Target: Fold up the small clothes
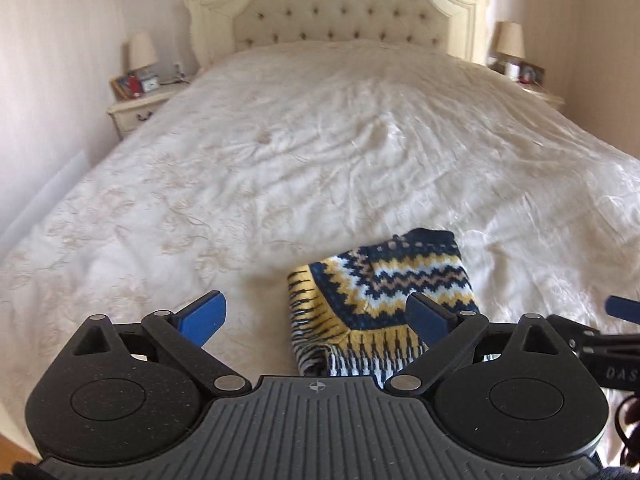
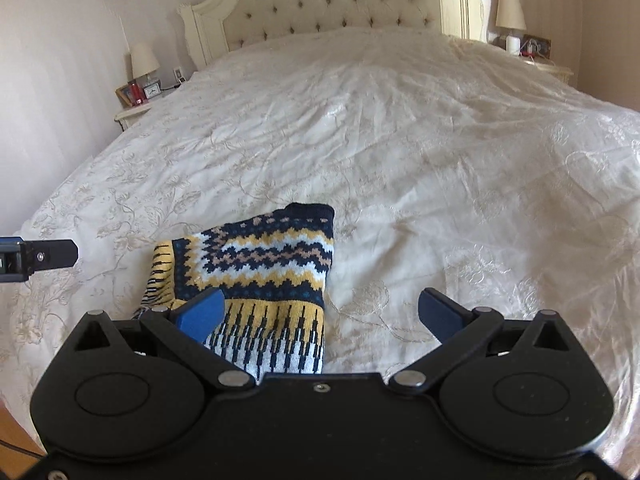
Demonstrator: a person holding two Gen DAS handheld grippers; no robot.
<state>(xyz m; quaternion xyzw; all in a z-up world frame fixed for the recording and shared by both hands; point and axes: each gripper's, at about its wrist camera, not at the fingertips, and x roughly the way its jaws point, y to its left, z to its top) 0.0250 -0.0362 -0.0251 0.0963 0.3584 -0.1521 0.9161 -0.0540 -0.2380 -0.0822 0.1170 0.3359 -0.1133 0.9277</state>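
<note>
A small knitted sweater (image 1: 376, 284) with navy, yellow, white and tan zigzag bands lies folded into a compact bundle on the white bedspread (image 1: 280, 168) near the foot of the bed. My left gripper (image 1: 316, 316) is open and empty, hovering just short of the sweater, which sits toward its right finger. My right gripper (image 2: 320, 314) is open and empty too. In the right wrist view the sweater (image 2: 264, 264) lies ahead and to the left, near its left finger. Each gripper's edge shows in the other's view.
The bed has a tufted cream headboard (image 1: 340, 8). Nightstands with lamps and small items stand at the left (image 1: 136, 100) and the right (image 1: 520, 72) of it. Wooden floor shows at the lower left (image 2: 16, 436).
</note>
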